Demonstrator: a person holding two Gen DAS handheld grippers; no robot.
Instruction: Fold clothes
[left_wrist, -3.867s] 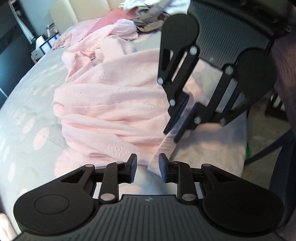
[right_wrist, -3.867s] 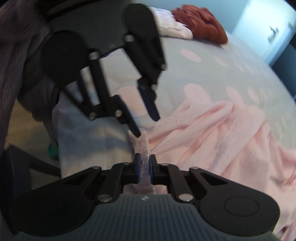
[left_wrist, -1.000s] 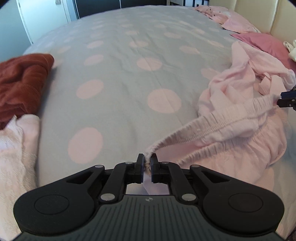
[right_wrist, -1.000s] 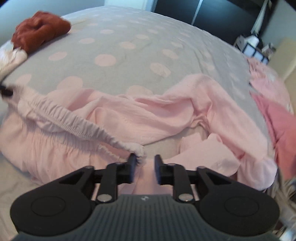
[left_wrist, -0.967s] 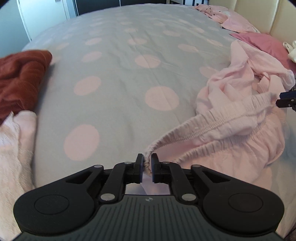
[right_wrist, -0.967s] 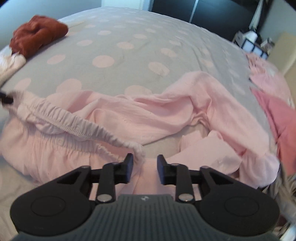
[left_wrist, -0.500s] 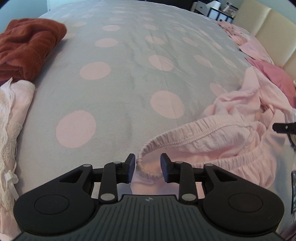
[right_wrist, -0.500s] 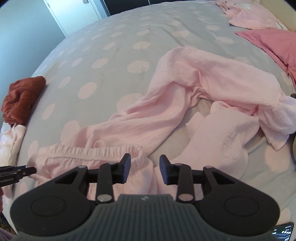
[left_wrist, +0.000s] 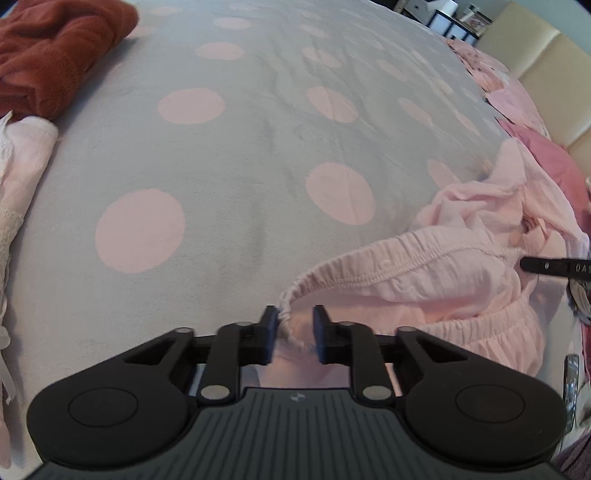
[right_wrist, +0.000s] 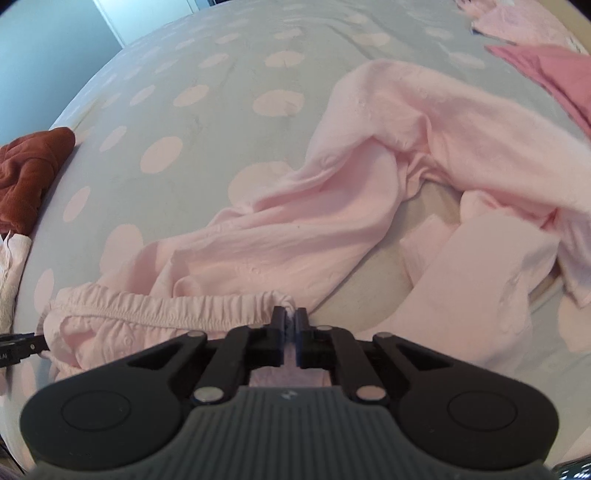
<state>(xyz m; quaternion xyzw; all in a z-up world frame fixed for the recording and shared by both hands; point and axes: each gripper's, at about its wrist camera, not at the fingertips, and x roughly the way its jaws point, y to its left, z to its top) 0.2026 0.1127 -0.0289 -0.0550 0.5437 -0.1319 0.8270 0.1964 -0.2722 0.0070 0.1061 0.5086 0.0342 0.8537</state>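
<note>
Here we have a pair of pale pink cotton pyjama trousers (right_wrist: 295, 236) spread loosely on the grey bedspread with pink polka dots (left_wrist: 229, 177), and we are working at their gathered elastic waistband (left_wrist: 399, 266), which lies along the near edge of the bed. Our right gripper (right_wrist: 290, 318) has its jaws pinched together on one end of that waistband, a small knot of ruched fabric bunched between the pads. Our left gripper (left_wrist: 294, 316) sits at the other end of the band; its jaws are closing, the fabric corner is between them and touches the left pad, but a gap shows on the right side, so we judge the pinch is not yet firm.

We hold the two ends because the waistband is the straightest, stiffest line on the garment: with both corners taken, the trousers can be pulled taut and laid flat. The legs (right_wrist: 436, 122) trail away across the bed, twisted and overlapping, with one part doubled back near the right side, so we judge folding proper has hardly begun; smoothing comes first.

A rust-red plush garment (left_wrist: 55, 48) sits at the far left edge, next to a white lace-trimmed cloth (left_wrist: 14, 177), well apart from our work. Darker pink fabric (right_wrist: 546, 70) lies beyond the trouser legs. If the left pinch catches only one layer, the band may slip when we pull.
</note>
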